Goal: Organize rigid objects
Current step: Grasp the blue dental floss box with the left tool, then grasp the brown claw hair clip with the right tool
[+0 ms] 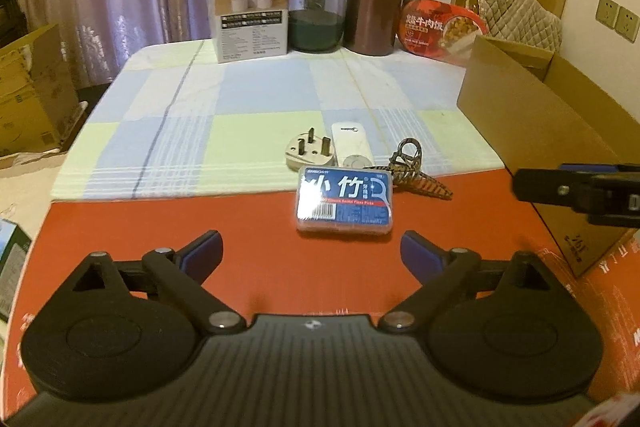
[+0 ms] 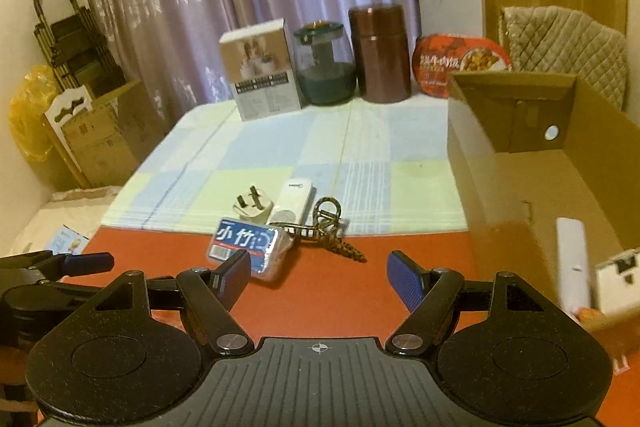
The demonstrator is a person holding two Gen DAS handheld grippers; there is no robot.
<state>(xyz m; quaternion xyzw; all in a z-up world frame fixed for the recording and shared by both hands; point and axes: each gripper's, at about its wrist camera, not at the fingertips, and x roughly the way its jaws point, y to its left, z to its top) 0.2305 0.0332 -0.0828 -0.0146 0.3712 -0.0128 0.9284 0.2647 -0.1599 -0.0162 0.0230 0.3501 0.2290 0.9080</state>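
A blue dental floss box [image 1: 345, 202] lies on the red surface, just ahead of my open, empty left gripper [image 1: 311, 254]. Behind it lie a beige plug adapter [image 1: 307, 151], a white remote [image 1: 351, 143] and a striped hair claw [image 1: 416, 174]. In the right wrist view the floss box [image 2: 247, 247] sits left of centre, with the plug [image 2: 253, 207], remote [image 2: 291, 203] and hair claw [image 2: 328, 233] behind it. My right gripper [image 2: 318, 277] is open and empty above the red surface. An open cardboard box [image 2: 532, 163] at the right holds a white stick-shaped item [image 2: 573, 259].
At the table's far edge stand a white product box [image 1: 253, 9], a green glass jar [image 1: 317, 9], a brown canister [image 1: 376, 7] and a red food bowl [image 1: 438, 27]. The cardboard box [image 1: 532, 107] stands at the right. More cartons [image 1: 32, 87] stand on the floor at the left.
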